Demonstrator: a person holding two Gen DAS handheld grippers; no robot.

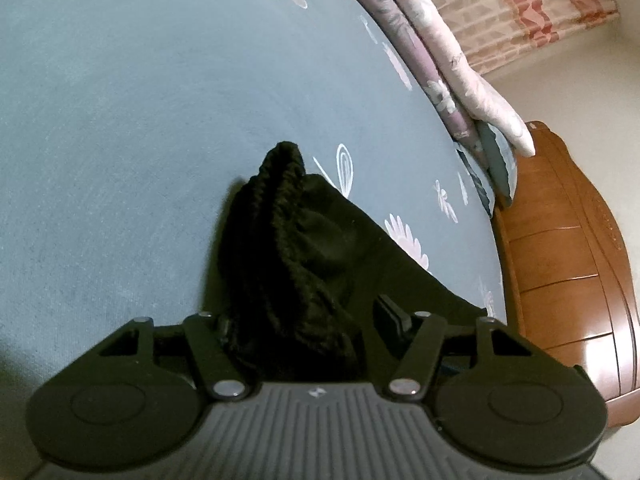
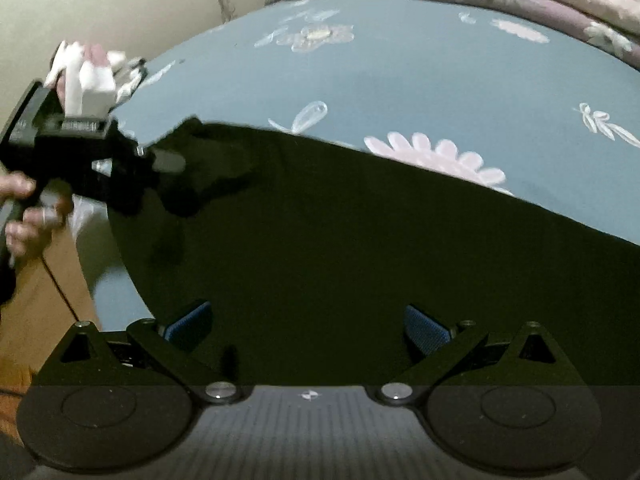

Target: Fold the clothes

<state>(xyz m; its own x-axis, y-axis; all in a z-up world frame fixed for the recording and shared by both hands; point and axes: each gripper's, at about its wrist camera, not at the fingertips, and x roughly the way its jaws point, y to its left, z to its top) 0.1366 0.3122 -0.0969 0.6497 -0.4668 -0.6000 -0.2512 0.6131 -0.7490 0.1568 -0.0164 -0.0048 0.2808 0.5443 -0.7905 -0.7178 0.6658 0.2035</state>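
The black fabric garment with a gathered elastic band [image 1: 296,248] lies on the blue-grey bedsheet printed with pale flowers [image 1: 120,120], filling the lower middle of both views. In the left wrist view its bunched band runs up between the fingers of the left gripper [image 1: 308,320], which are closed in on the cloth. In the right wrist view the right gripper [image 2: 308,324] stands wide open over the dark cloth, its blue pads [image 2: 424,330] gripping nothing. At that view's left edge a person's hand [image 2: 28,208] holds the other tool. Folded pink and mauve floral quilts [image 1: 432,52] line the upper right, beside a glossy wooden headboard [image 1: 568,260]. No readable writing appears.
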